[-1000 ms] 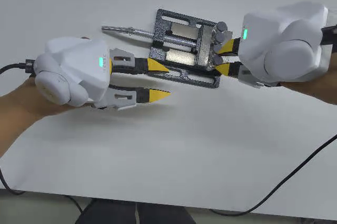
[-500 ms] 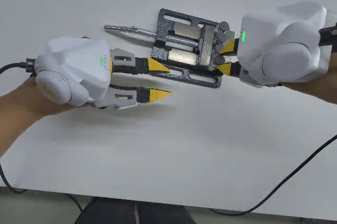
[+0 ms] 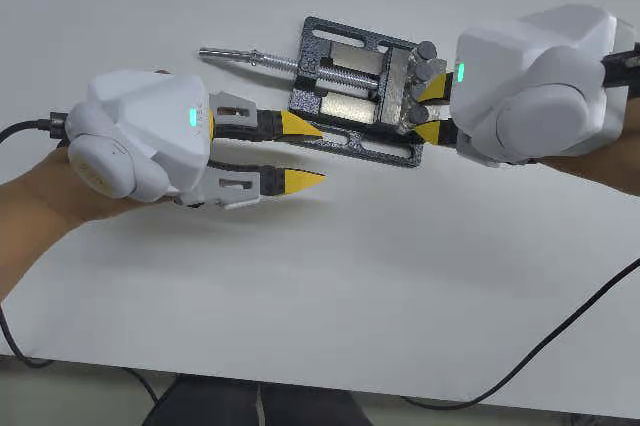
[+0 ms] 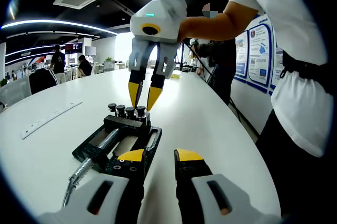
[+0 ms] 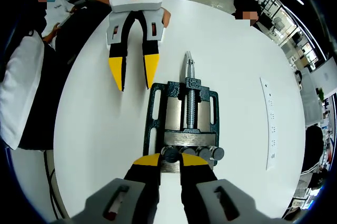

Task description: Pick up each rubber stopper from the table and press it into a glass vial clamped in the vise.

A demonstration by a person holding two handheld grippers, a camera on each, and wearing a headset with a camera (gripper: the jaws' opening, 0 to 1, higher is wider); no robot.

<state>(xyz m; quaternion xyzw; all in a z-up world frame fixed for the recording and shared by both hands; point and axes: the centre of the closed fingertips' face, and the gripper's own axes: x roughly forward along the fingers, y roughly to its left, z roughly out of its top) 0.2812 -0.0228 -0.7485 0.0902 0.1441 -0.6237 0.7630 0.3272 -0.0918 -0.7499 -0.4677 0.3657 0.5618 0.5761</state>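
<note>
A black vise (image 3: 350, 96) lies on the white table and clamps a row of several glass vials, each topped with a grey rubber stopper (image 3: 420, 68). My right gripper (image 3: 428, 111) reaches in from the right, its yellow tips closed around the end stopper (image 5: 169, 154) of the row (image 4: 141, 110). The other stoppers (image 5: 202, 154) stand beside it. My left gripper (image 3: 305, 153) hovers open and empty just left of the vise, its tips (image 4: 160, 156) near the vise base (image 4: 118, 140). From the left gripper view, the right gripper (image 4: 143, 98) points down onto the vials.
The vise's screw handle (image 3: 235, 56) sticks out to the left. A ruler (image 5: 269, 124) lies on the table beyond the vise. Cables (image 3: 560, 326) trail off both grippers. Bare white table (image 3: 380, 266) spreads in front.
Almost nothing differs. The right gripper stays at the end stopper, the left gripper holds still, and the picture has only shifted slightly.
</note>
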